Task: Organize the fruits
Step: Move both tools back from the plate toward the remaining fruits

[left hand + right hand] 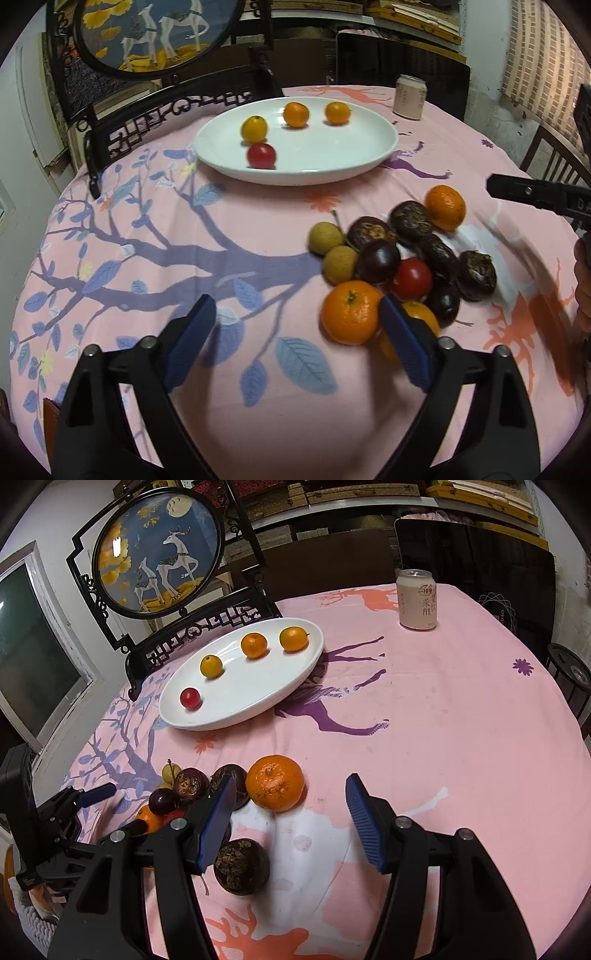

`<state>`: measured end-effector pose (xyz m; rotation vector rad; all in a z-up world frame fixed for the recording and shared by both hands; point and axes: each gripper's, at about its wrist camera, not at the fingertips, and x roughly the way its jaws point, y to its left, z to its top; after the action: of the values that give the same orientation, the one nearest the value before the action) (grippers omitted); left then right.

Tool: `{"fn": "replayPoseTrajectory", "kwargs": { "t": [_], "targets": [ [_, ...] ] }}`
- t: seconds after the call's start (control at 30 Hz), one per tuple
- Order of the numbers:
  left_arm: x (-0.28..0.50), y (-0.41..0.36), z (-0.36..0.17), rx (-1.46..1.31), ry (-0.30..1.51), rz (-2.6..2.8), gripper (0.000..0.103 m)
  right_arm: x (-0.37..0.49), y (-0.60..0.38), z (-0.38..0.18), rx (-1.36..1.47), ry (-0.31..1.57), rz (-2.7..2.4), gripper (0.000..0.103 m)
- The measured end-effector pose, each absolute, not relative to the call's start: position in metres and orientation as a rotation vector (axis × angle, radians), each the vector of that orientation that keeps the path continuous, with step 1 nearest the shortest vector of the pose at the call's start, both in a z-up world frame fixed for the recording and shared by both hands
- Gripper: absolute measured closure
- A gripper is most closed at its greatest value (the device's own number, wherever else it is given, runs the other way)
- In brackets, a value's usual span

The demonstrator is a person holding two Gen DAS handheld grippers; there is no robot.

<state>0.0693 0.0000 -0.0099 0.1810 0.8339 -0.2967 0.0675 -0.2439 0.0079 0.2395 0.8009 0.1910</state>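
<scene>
Both tongs gape wide and hold nothing: the left tongs (297, 328) hover beside the fruit heap (399, 266), the right tongs (291, 812) just behind an orange (275, 782). Ahead on the pink tablecloth (443, 720) sit a white plate (258, 698) with four small fruits, a can (416, 599) and a deer screen (159, 550).

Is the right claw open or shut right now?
Open. The right claw has its blue fingers spread wide with only tablecloth between them, gripping nothing.

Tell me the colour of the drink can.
Pale pink with dark lettering, on the can; clearest in the right wrist view.
</scene>
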Motion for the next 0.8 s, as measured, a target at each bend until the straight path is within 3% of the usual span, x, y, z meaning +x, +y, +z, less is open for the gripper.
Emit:
{"fn": "replayPoseTrajectory", "kwargs": {
  "t": [0.13,0.27,0.6,0.8],
  "targets": [
    [0.070,0.025,0.003,0.246,0.731,-0.051,0.010,0.066,-0.245,0.010,0.249,0.790,0.193,0.041],
    [0.079,0.053,0.007,0.080,0.771,-0.081,0.012,0.064,-0.246,0.014,0.257,0.779,0.200,0.041],
    [0.074,0.016,-0.007,0.252,0.773,-0.127,0.013,0.062,-0.242,0.016,0.245,0.777,0.207,0.041],
    [0.072,0.016,-0.008,0.219,0.775,-0.172,0.026,0.062,-0.237,0.012,0.225,0.791,0.215,0.041]
  ]
}}
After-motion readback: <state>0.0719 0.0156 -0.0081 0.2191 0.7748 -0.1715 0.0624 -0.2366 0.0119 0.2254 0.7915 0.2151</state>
